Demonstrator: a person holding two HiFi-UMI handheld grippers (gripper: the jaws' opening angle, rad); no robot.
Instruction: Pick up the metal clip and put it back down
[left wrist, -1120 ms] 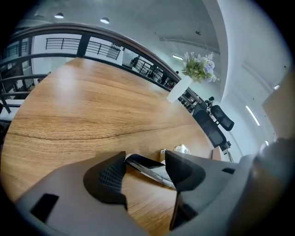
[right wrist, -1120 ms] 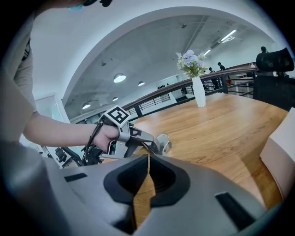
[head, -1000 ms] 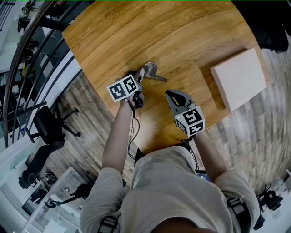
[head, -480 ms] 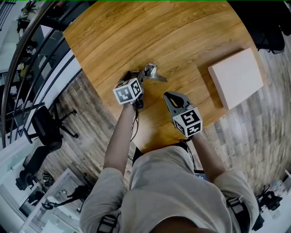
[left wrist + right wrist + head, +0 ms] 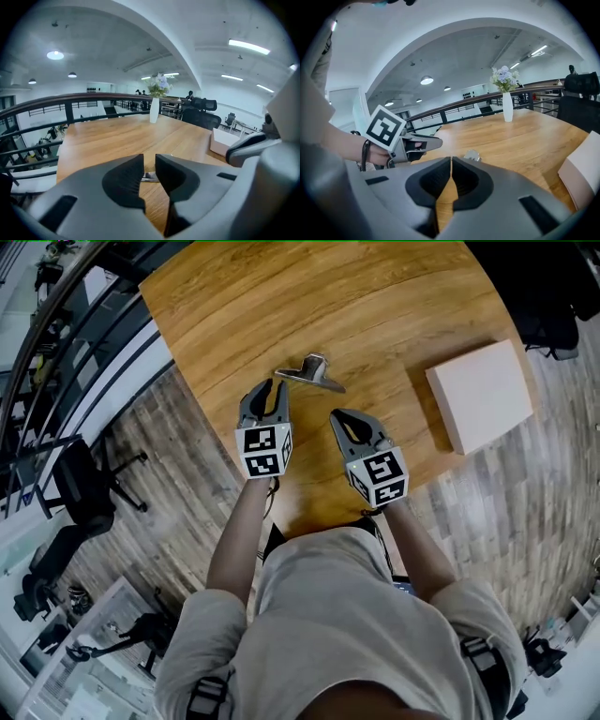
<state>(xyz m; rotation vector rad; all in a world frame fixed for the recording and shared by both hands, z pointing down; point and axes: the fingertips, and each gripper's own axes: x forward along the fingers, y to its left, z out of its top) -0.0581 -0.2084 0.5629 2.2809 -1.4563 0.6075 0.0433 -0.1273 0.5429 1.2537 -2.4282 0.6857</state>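
The metal clip (image 5: 309, 373) lies on the wooden table (image 5: 375, 306), out beyond both grippers. My left gripper (image 5: 267, 390) hovers just short of it, apart from it. Its jaws are closing, a narrow gap still shows, and nothing is between them. Through that gap in the left gripper view (image 5: 149, 164) a sliver of the clip (image 5: 149, 177) shows on the wood. My right gripper (image 5: 337, 416) is shut and empty, to the right of the left one. In the right gripper view (image 5: 451, 165) the clip (image 5: 472, 155) lies ahead, and the left gripper (image 5: 423, 144) reaches in from the left.
A flat white box (image 5: 483, 395) sits at the table's right edge, also seen as a white box (image 5: 581, 173) in the right gripper view. A white vase with flowers (image 5: 154, 112) stands at the far end. A railing (image 5: 84, 343) runs along the table's left side.
My left gripper has drawn back from the clip toward me, and its jaws have narrowed. The clip now lies alone on the table. The right gripper has stayed shut.
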